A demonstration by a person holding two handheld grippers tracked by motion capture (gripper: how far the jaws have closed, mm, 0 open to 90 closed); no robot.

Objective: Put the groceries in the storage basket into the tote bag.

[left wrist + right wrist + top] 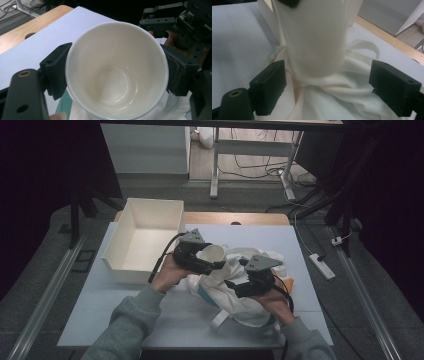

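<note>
Clearly laid out ahead of my fingers, largest to smallest: one table (125,310) with a pale top, one open white box (145,237) beyond my left gripper (212,260), one heap of white cloth (235,292) bunched under and between both grippers, and one white cup (212,253). Two grippers, one in each of my hands.

My left gripper's jaws clamp the cup from either side at its rim; in the left gripper view the cup (117,72) faces the camera mouth-on, empty, its walls pressed by both black pads. My left hand (167,275) comes in low from the near left, sleeve trailing to the table's near edge, gripper pointing right and away.

My right gripper (240,282) sits just beside the left, resting over the cloth, my right hand (275,300) behind it. Its jaws stand wide apart, gripping nothing; between and just past them the right gripper view shows the cup's outer wall (317,37) rising from twisted folds of cloth (332,97).
</note>
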